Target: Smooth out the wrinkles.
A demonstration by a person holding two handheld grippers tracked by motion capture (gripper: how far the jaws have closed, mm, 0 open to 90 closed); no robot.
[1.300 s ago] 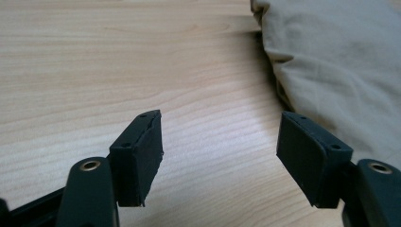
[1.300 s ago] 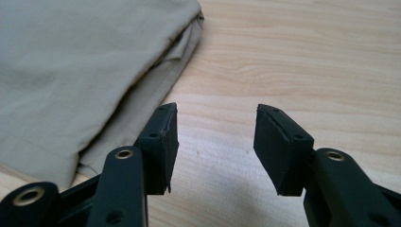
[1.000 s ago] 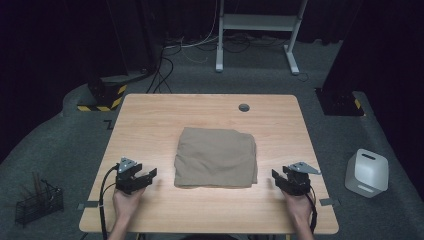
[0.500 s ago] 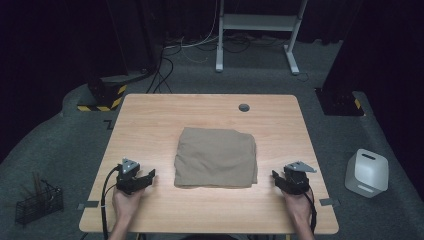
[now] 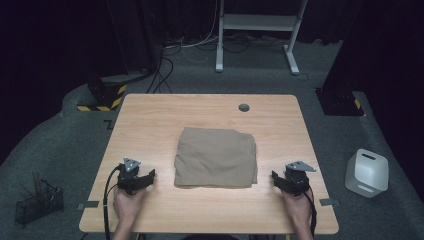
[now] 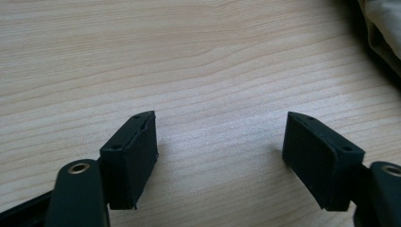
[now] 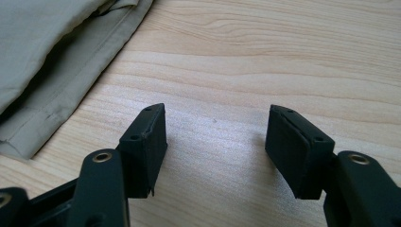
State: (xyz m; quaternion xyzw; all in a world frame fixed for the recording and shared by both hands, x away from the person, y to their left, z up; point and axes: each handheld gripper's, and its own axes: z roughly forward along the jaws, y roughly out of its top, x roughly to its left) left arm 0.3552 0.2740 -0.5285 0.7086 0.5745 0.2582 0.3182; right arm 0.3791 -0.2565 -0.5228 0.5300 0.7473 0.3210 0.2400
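Observation:
A folded tan cloth [image 5: 216, 156] lies flat on the middle of the wooden table [image 5: 150, 125]. My left gripper [image 5: 148, 176] rests on the table to the cloth's left, a short gap away. Its jaws have just been opening and stand open over bare wood [image 6: 220, 142]; the cloth's edge [image 6: 383, 28] shows at the upper right of the left gripper view. My right gripper [image 5: 275, 178] rests to the cloth's right. Its jaws have also just been opening and are open with nothing between them [image 7: 215, 137]. The cloth's hemmed corner [image 7: 56, 75] lies at the left of the right gripper view.
A round grommet [image 5: 244, 107] sits near the table's far edge. On the floor stand a white container [image 5: 366, 172] at the right, a wire basket [image 5: 37, 202] at the left, and a white desk frame [image 5: 257, 30] with cables beyond the table.
Both hands have stayed where they were beside the cloth. The cloth has not moved.

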